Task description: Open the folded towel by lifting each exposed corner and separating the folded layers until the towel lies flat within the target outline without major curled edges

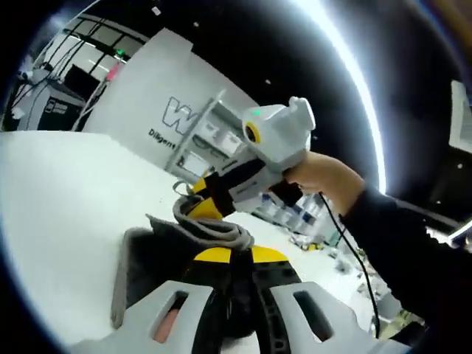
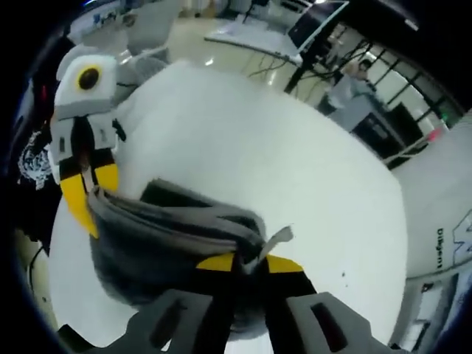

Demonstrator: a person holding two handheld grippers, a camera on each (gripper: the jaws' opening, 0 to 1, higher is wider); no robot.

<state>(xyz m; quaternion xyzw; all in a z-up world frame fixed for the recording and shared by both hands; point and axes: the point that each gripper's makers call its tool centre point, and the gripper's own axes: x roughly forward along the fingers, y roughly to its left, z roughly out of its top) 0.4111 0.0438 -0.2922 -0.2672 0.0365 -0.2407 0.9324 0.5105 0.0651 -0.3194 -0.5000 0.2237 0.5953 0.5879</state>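
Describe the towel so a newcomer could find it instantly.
Start at the big white table. On it, between the two yellow-tipped tools, the left tool and the right tool, hangs the grey towel: a soft, dark, layered bundle pinched at both ends, the only cloth there.

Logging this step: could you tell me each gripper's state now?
Left gripper: closed on the grey towel.
Right gripper: closed on the towel edge.

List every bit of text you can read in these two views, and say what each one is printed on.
"W": large outlined letter, cut off, on the white wall panel in the left gripper view.
"Diligent": small dark word under it on that panel; also reads sideways as "Diligen", cut off, on the white panel in the right gripper view.
Shelf labels and screens behind: too small and blurred to read.
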